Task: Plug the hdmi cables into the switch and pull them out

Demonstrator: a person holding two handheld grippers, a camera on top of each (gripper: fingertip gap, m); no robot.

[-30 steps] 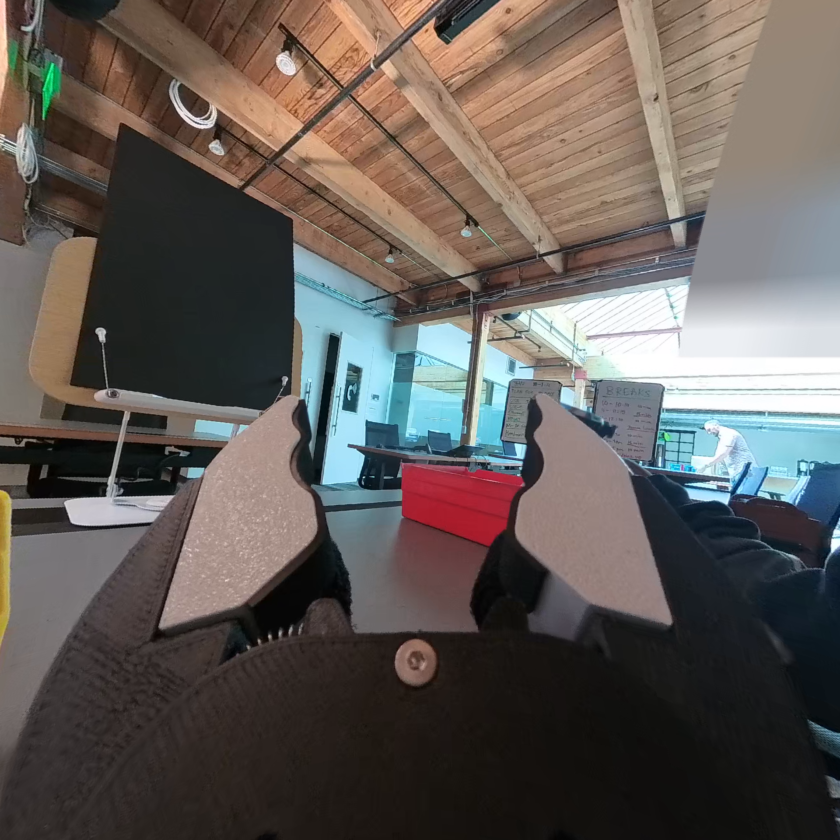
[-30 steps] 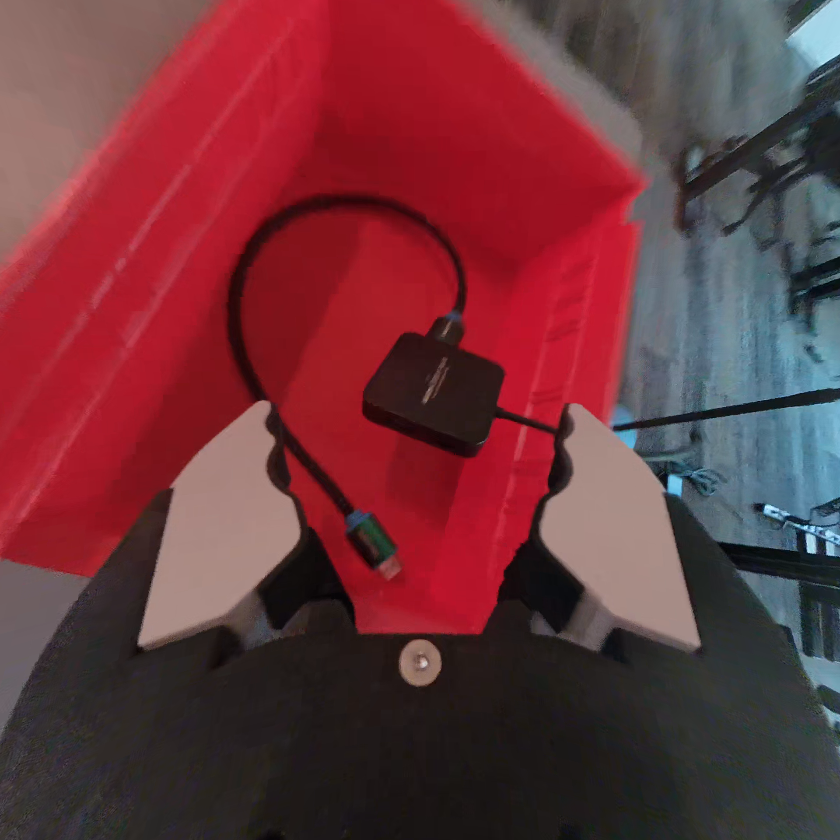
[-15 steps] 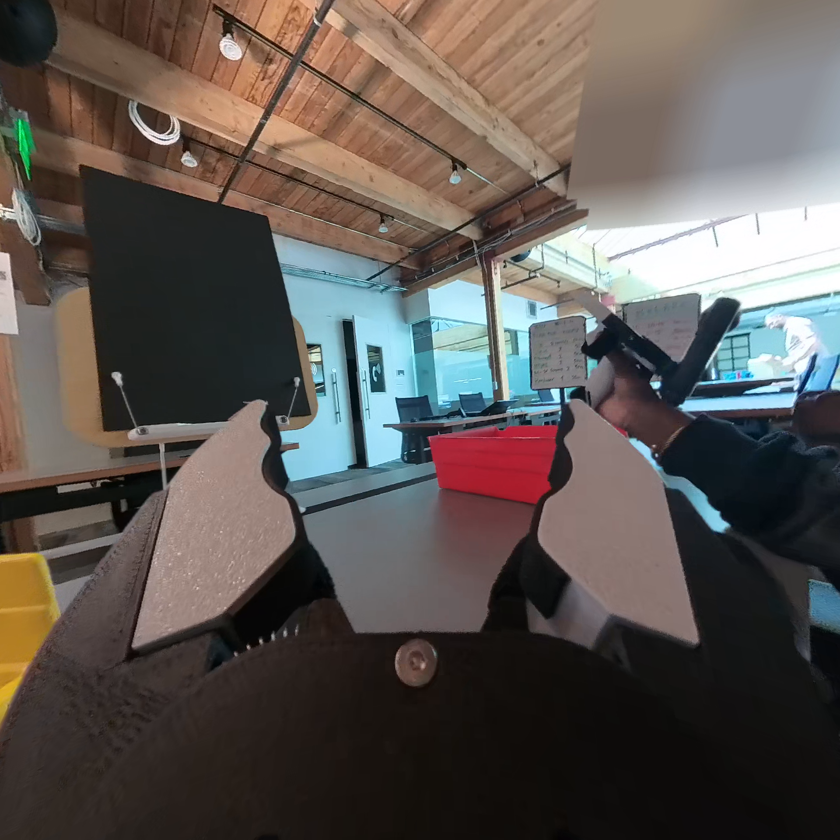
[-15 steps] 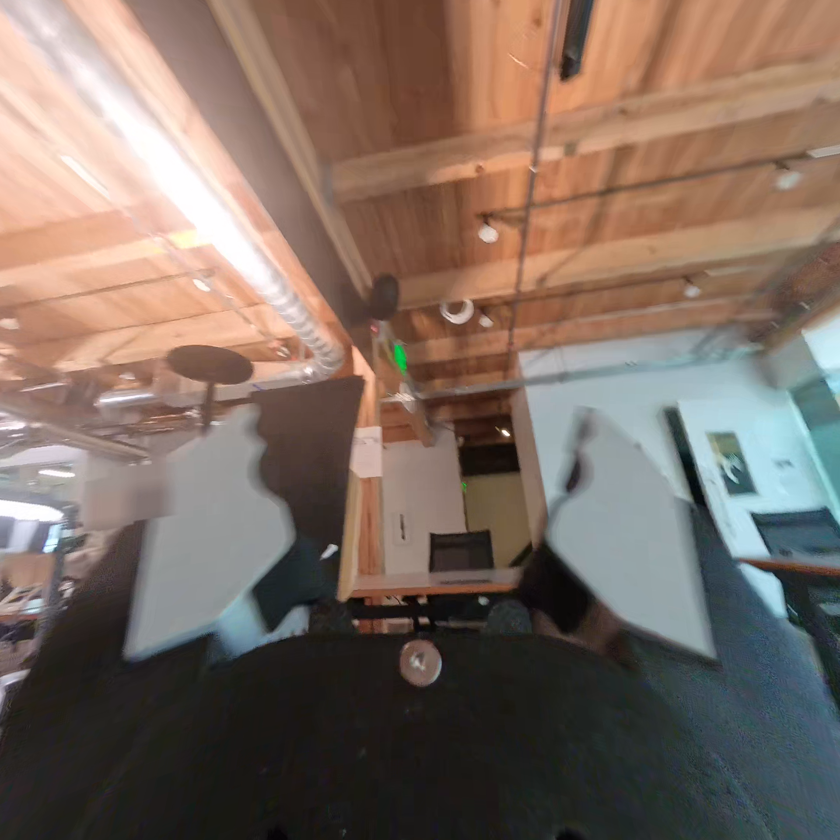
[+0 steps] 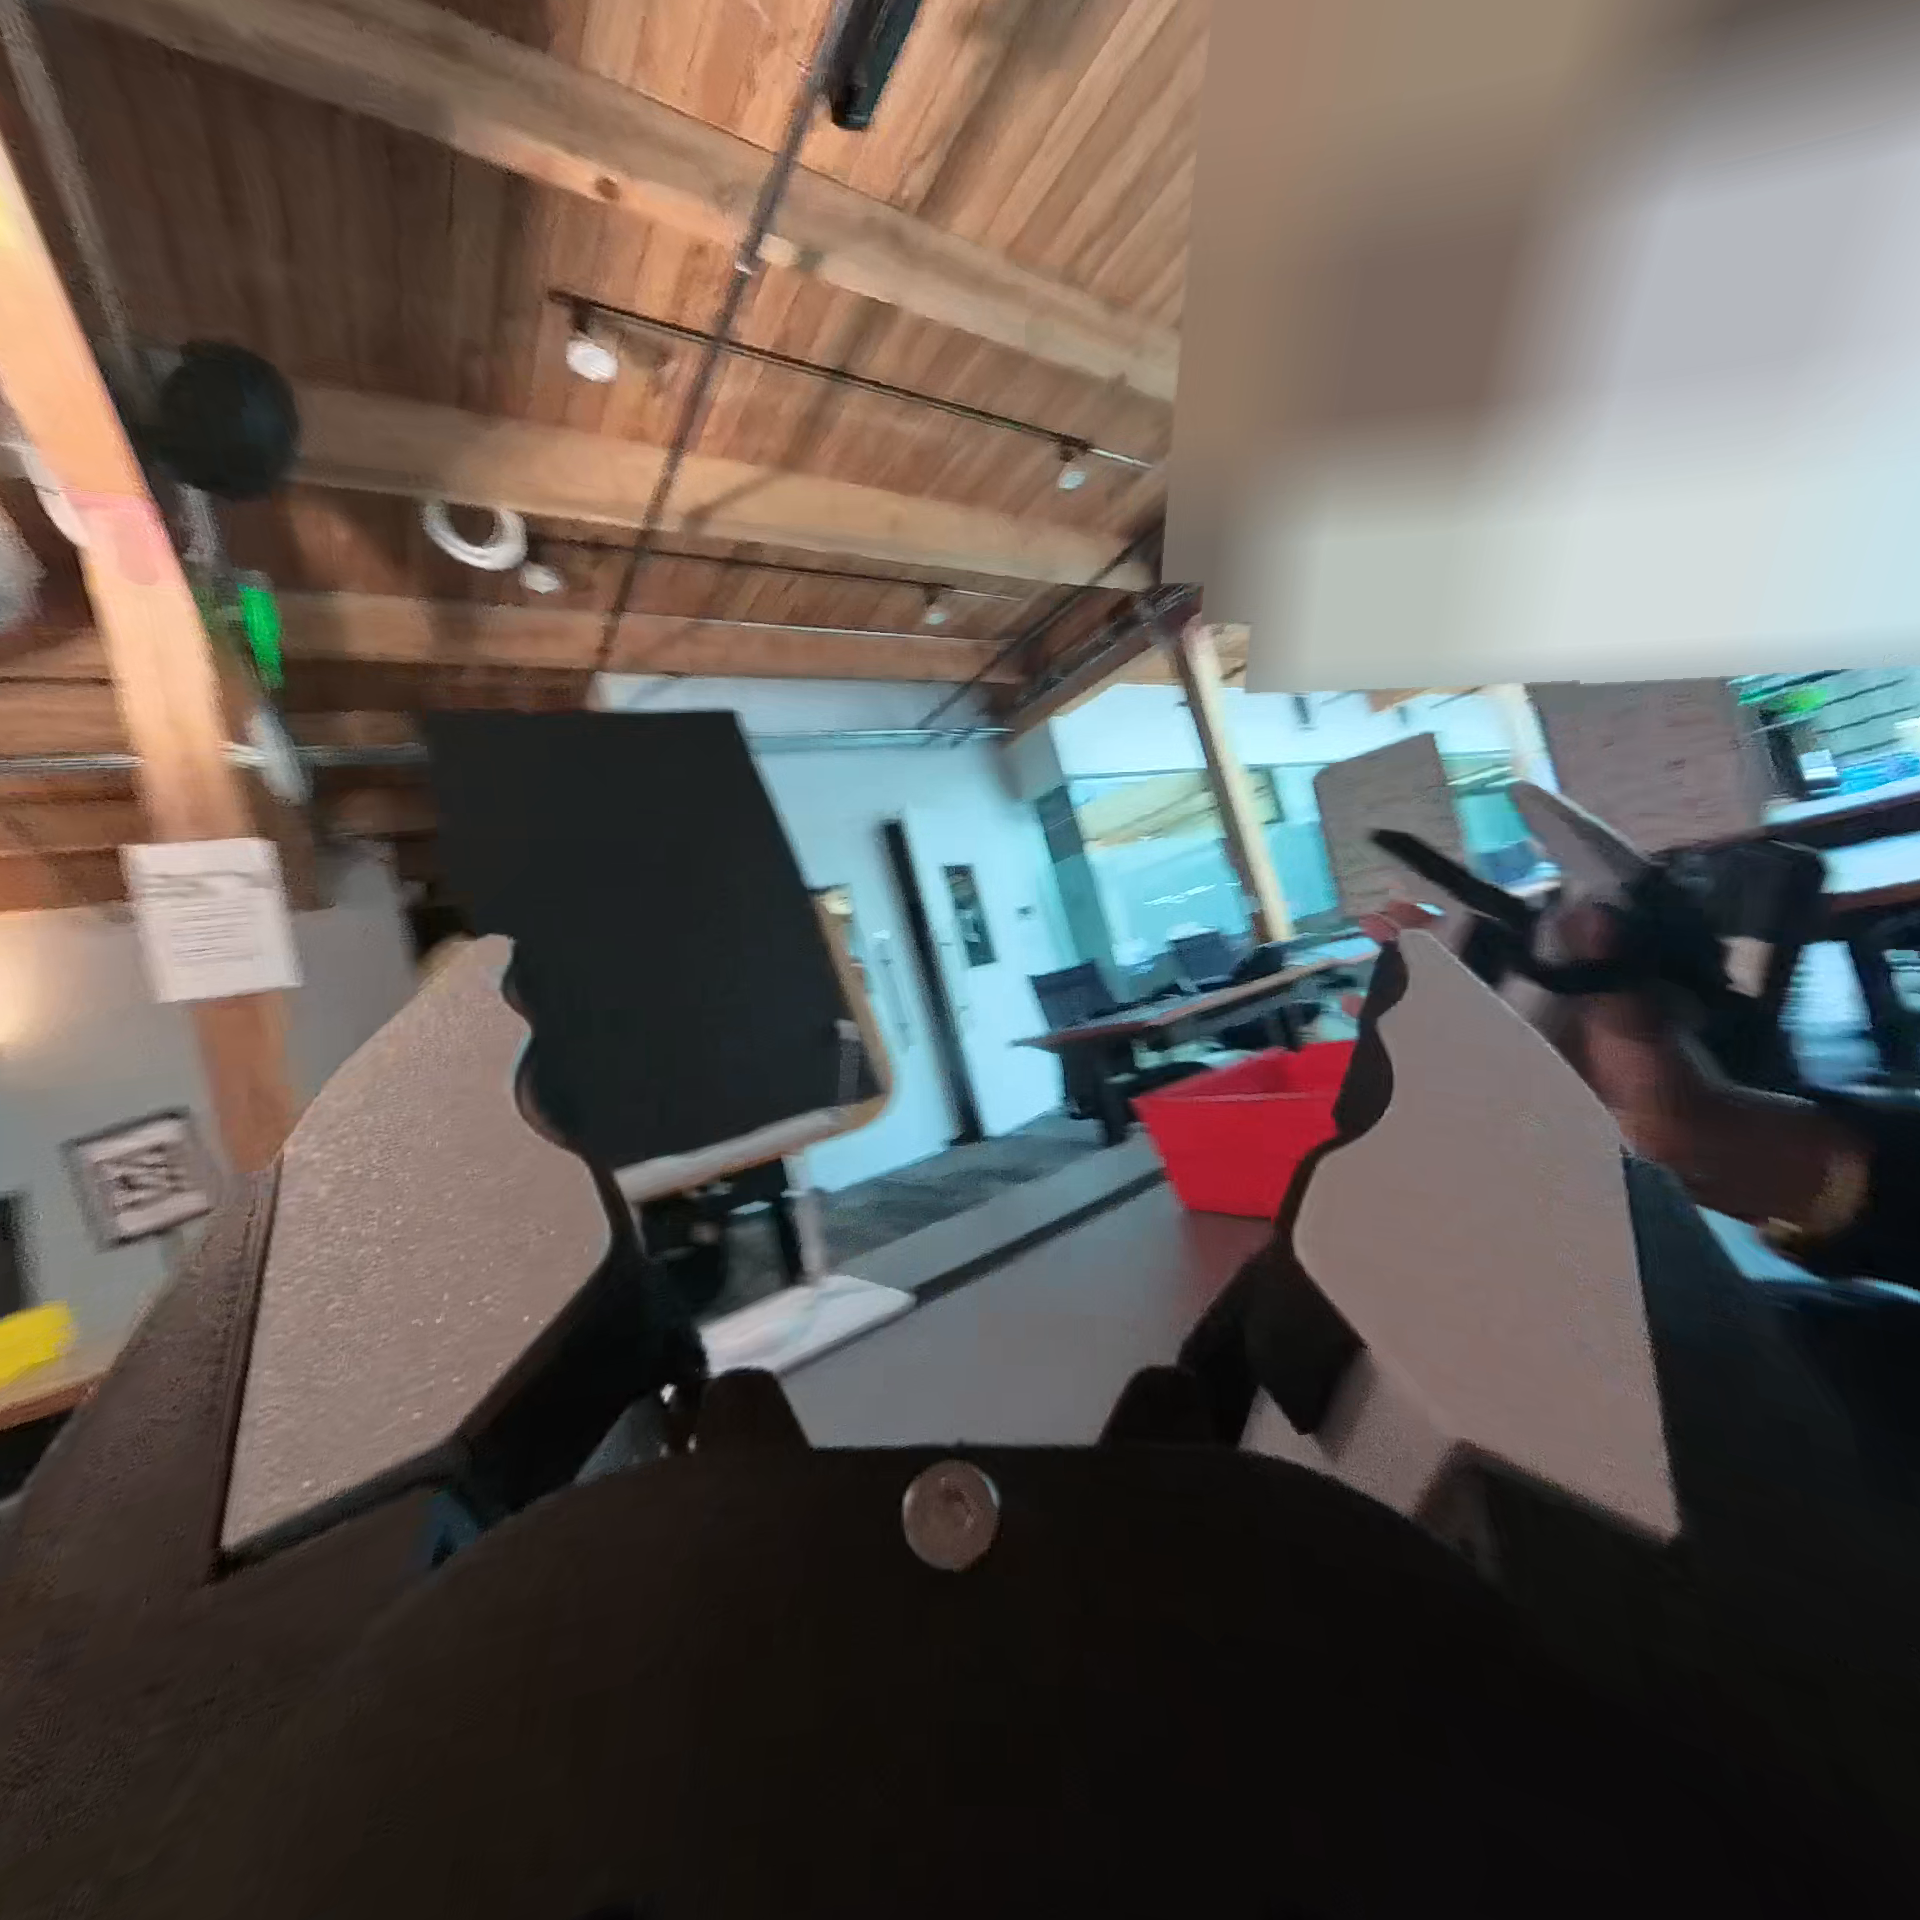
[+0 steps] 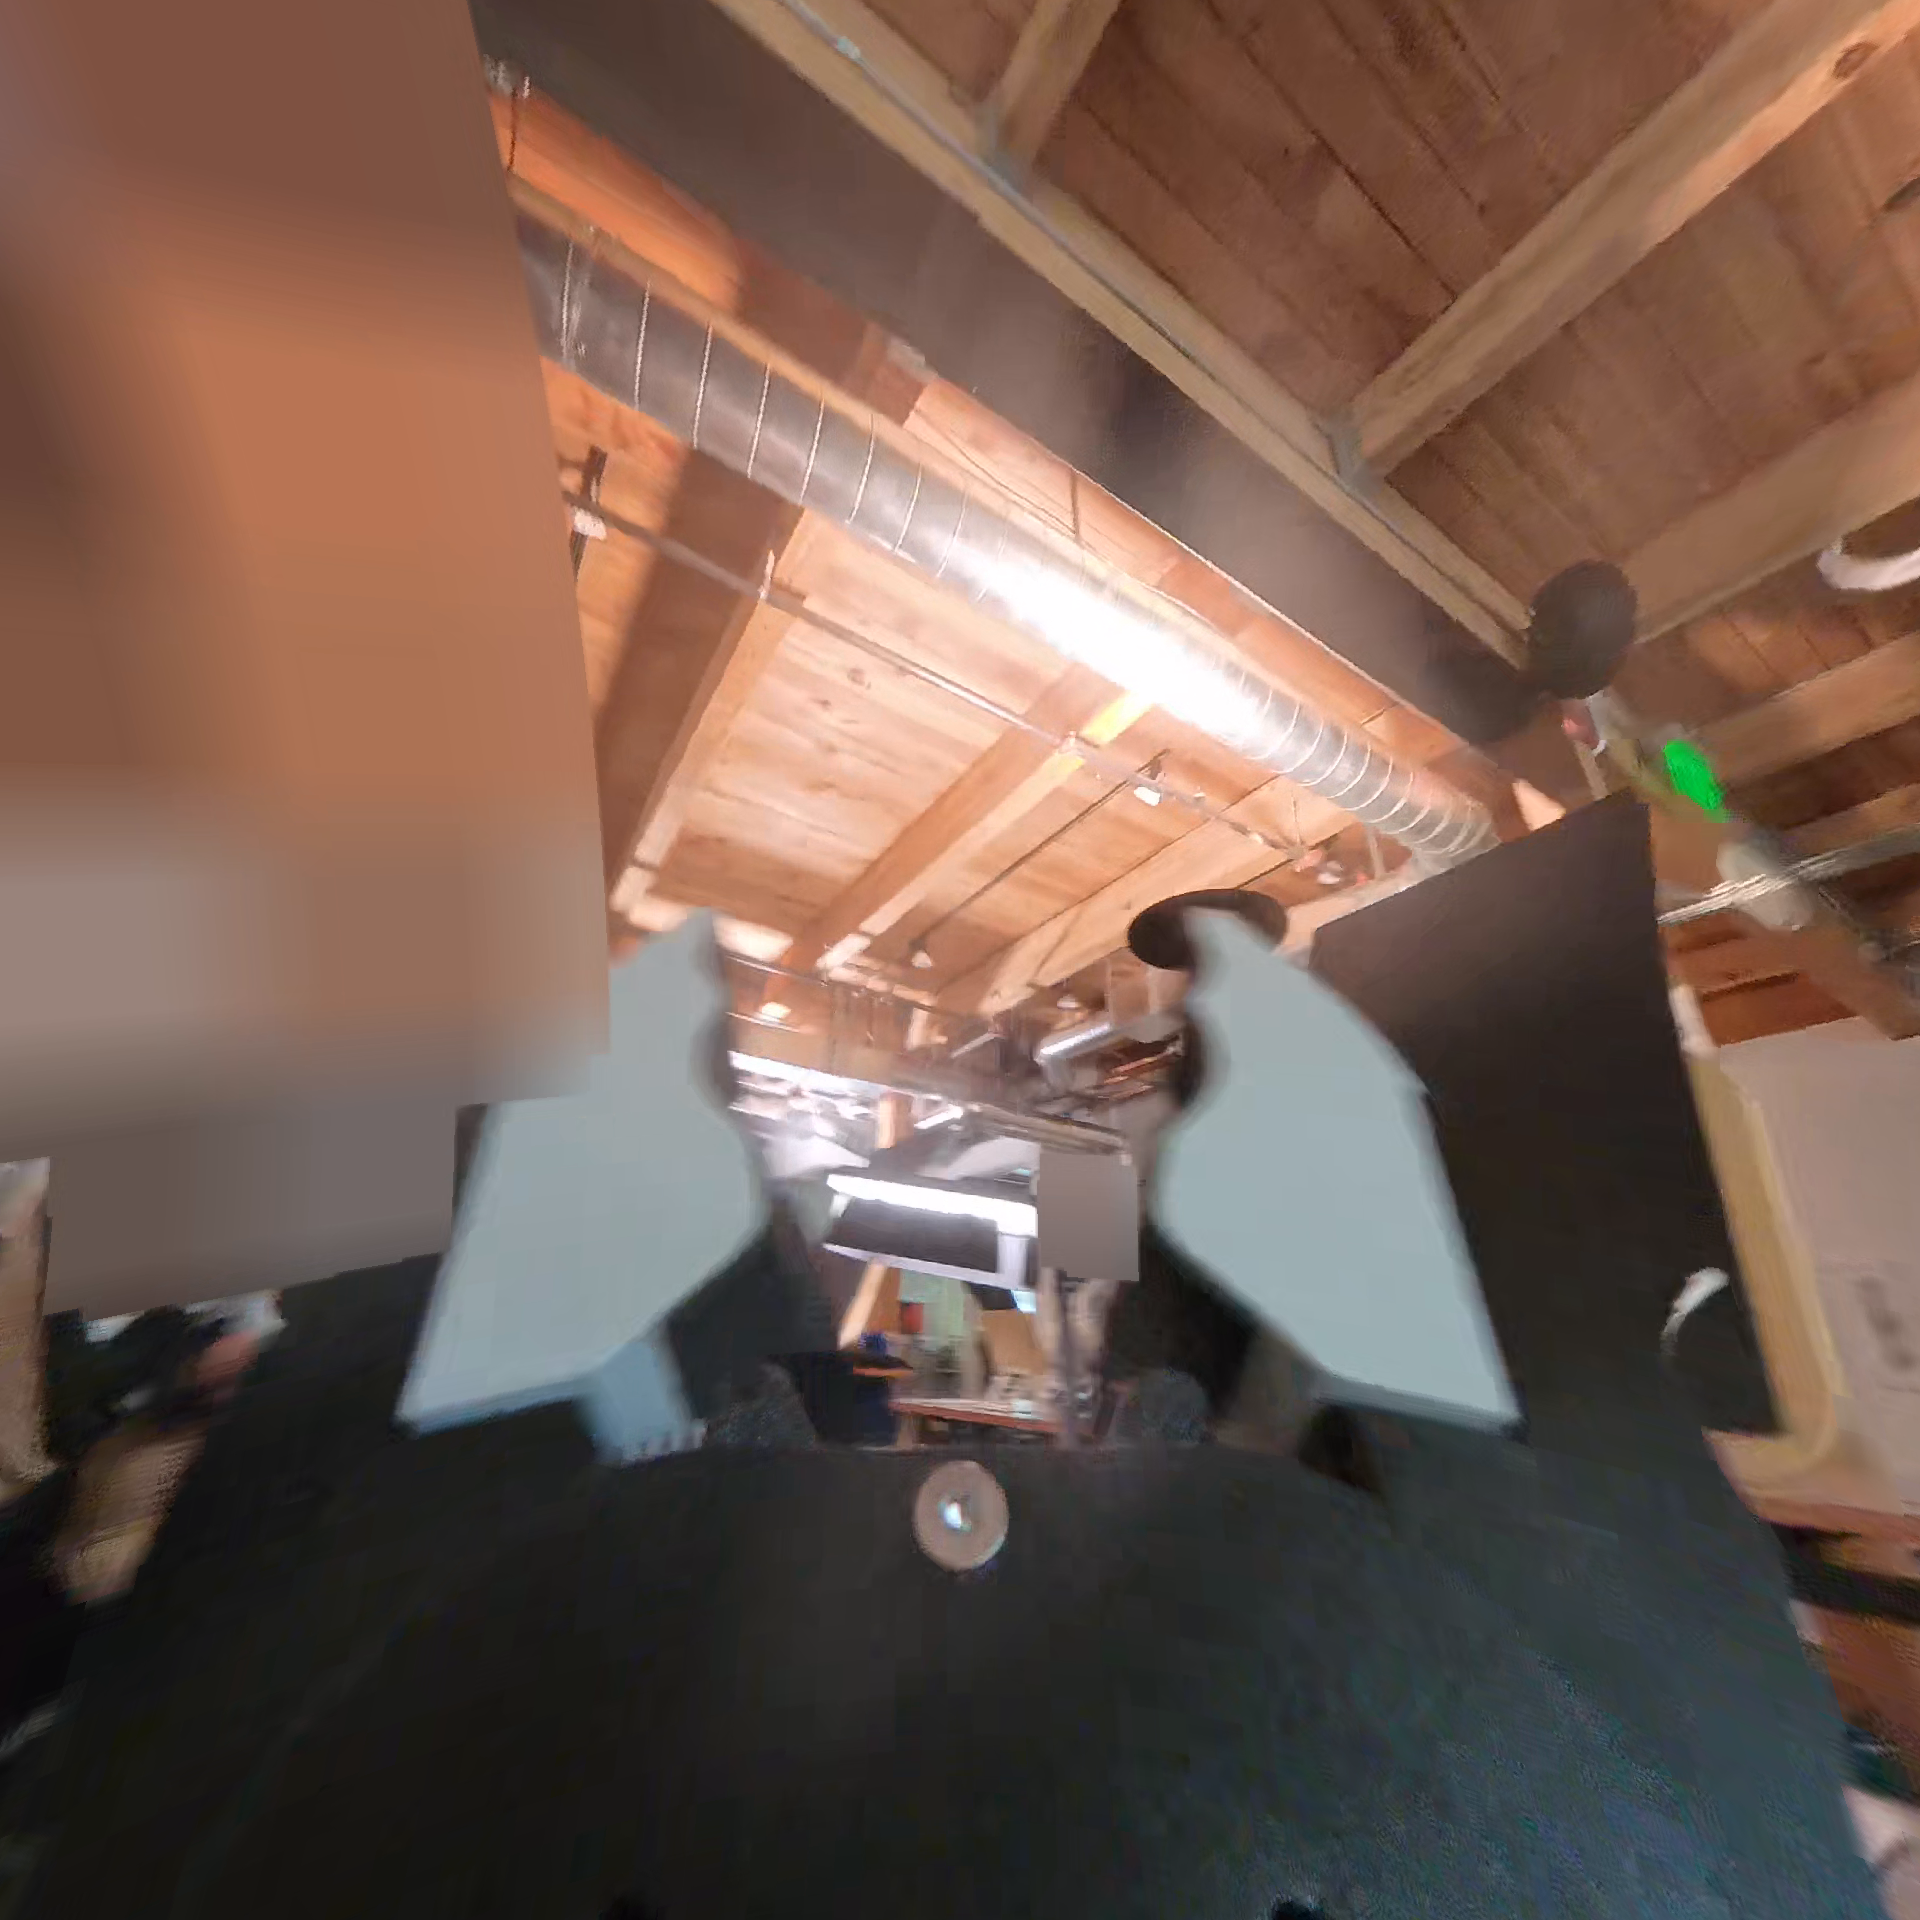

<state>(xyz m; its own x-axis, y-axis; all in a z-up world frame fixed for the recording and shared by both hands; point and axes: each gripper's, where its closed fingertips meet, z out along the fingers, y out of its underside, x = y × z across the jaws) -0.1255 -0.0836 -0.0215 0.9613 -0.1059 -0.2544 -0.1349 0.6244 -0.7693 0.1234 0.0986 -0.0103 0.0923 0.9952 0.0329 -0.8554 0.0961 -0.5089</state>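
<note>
The switch and the hdmi cables are not in view now. In the left wrist view my left gripper [image 5: 951, 961] is open and empty, raised and tilted up over the dark table [image 5: 1039, 1340]. The red bin [image 5: 1236, 1143] stands on the table ahead to the right, its inside hidden. The right gripper [image 5: 1548, 831] shows far right in a person's hand [image 5: 1683, 1112], lifted above the bin. In the right wrist view my right gripper [image 6: 951, 961] is open and empty and points up at the wooden ceiling.
A black panel on a stand [image 5: 634, 914] rises at the far left of the table. A white stand base [image 5: 800, 1325] lies on the table. A yellow bin [image 5: 31, 1340] is at the left edge. A wooden post [image 5: 156, 779] stands left.
My right gripper has lifted away from the red bin, where the switch and cable lay, and now points at the ceiling. My left gripper has tilted upward and swung left. Both stay open.
</note>
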